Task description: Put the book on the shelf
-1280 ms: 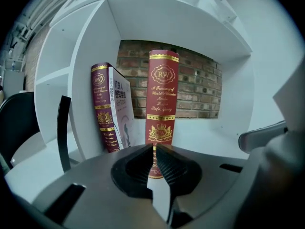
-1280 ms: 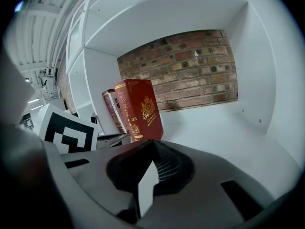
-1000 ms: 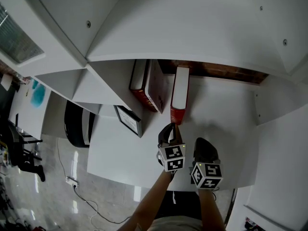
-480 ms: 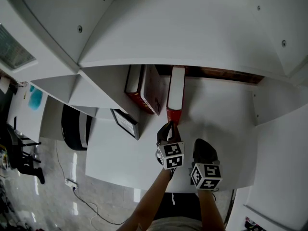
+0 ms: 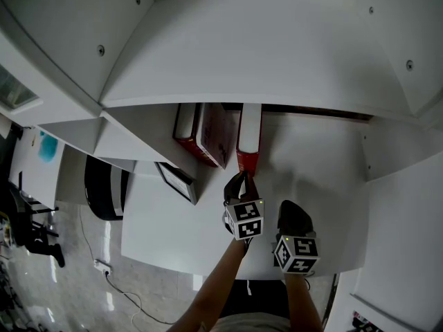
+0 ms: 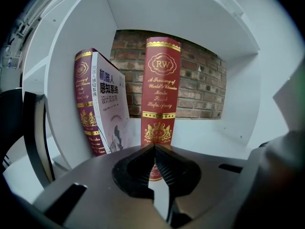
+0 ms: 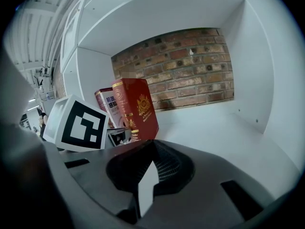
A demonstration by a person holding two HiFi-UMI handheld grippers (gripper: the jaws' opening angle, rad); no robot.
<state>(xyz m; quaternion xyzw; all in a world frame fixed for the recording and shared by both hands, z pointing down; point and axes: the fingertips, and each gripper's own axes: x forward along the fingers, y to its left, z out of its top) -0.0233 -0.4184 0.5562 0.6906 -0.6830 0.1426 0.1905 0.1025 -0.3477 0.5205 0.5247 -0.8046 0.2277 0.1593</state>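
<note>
Here, red book (image 6: 159, 104) upright, left claw (image 6: 153, 148) closed, bare shelf (image 6: 212, 138) rightward.

White shelf (image 6: 209, 140), red book (image 6: 160, 94) upright, second book (image 6: 100, 109) leaning just beside

Upright red book (image 6: 160, 80), straight ahead of left gripper (image 6: 153, 148):
- gold monogram "RW" in oval near spine top
- gold script title beneath, appears to begin "A Treasury of World's Classics"; lower lines too fine to read
- gold crest near spine foot, lettering not legible

Leaning book (image 6: 101, 104), ahead-left of same gripper:
- "RW" oval at top of maroon spine
- white cover printed "机器人感知系统设计及应用" in three lines
- script on lower spine unreadable

Marker cube (image 7: 78, 123), left of right gripper (image 7: 152, 146):
- black-white square code, no letters
</note>
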